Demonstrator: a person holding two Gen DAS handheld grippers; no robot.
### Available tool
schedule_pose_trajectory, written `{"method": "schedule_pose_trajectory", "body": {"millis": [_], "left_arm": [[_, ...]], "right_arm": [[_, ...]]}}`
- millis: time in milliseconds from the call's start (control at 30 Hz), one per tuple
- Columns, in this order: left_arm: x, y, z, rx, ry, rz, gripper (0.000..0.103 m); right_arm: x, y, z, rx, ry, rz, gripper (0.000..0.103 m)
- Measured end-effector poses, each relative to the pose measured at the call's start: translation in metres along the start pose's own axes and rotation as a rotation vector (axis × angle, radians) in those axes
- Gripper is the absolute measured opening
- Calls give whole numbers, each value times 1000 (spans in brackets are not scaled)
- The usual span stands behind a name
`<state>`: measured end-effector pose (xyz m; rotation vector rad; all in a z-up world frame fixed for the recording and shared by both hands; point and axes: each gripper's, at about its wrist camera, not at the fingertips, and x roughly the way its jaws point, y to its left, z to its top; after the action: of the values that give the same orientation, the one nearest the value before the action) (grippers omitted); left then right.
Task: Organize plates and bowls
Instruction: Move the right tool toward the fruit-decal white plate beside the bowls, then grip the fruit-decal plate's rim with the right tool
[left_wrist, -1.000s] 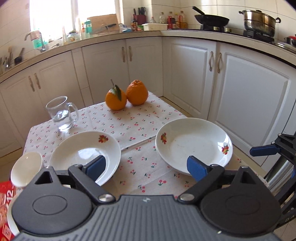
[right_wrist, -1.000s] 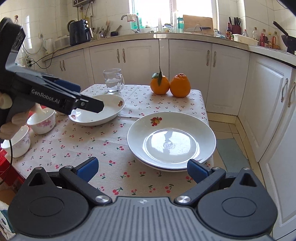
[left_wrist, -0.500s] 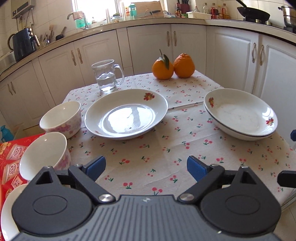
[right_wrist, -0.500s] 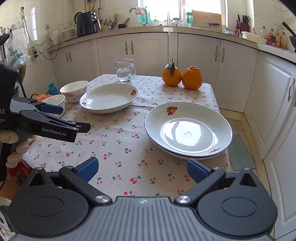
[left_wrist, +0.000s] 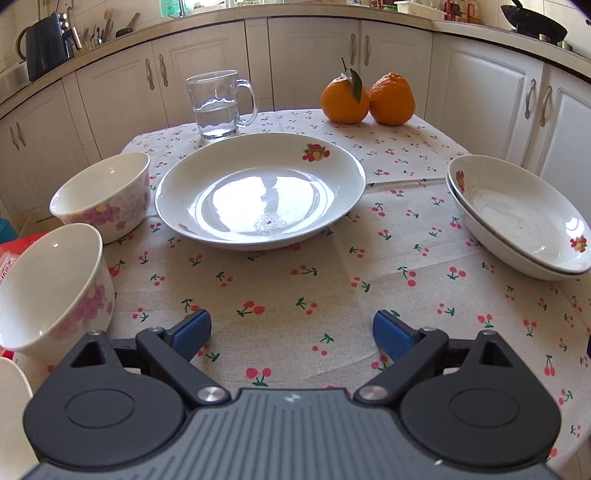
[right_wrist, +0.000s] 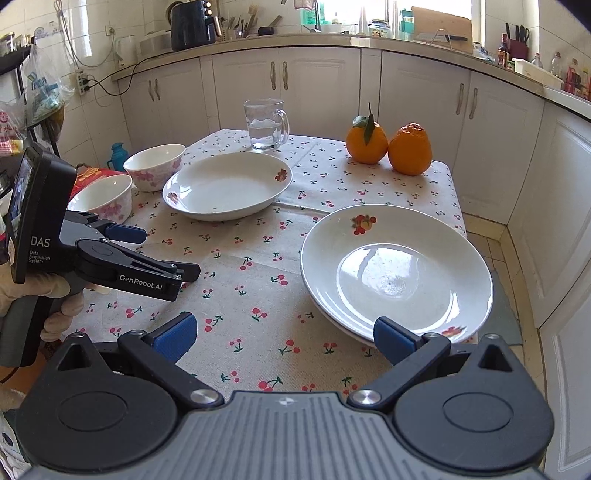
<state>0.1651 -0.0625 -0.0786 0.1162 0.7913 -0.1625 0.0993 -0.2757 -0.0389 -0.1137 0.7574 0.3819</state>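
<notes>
Two grippers hang empty over the near edge of the table (left_wrist: 295, 295), each with its jaws spread wide and nothing between them. Take the single plate (left_wrist: 260, 190) in the middle of the cloth as the landmark. Nearest to the camera and on the near left of that plate, the left gripper (left_wrist: 291, 328) points straight at it, with bare cloth between. On the plate's near right, the right gripper (right_wrist: 284, 332) hovers just short of the stacked plates (right_wrist: 395, 273), two nested together at the table's right edge.

My reading is that the single plate should join that stack, and the left gripper is lined up for it. To do it well, come in low and level, slide one finger under the near rim and the other over it, and close firmly on the rim only, since the glazed surface looks slippery. Lift straight up before swinging right.

Just left of the plate sit two bowls, the near bowl (left_wrist: 48, 291) and the far bowl (left_wrist: 105, 195), the latter almost touching the rim, so keep the gripper's left side clear. Behind the plate stand a glass mug (left_wrist: 219, 105) of water and, further right, two oranges (left_wrist: 365, 98); avoid pushing the plate back toward them.
</notes>
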Motion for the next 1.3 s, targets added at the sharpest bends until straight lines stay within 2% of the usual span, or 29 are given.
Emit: {"method": "schedule_pose_trajectory", "body": {"millis": [100, 233, 700, 1300], "left_arm": [[7, 4, 5, -30, 3, -15, 96], [16, 5, 11, -42, 0, -1, 103], [27, 8, 18, -43, -20, -7, 103], [38, 10, 26, -46, -37, 30, 102]], "right_arm": [[7, -1, 12, -46, 17, 8, 103], [17, 0, 33, -115, 35, 31, 103], [64, 1, 115, -309, 89, 175, 103], [188, 5, 193, -472, 233, 366, 103]]}}
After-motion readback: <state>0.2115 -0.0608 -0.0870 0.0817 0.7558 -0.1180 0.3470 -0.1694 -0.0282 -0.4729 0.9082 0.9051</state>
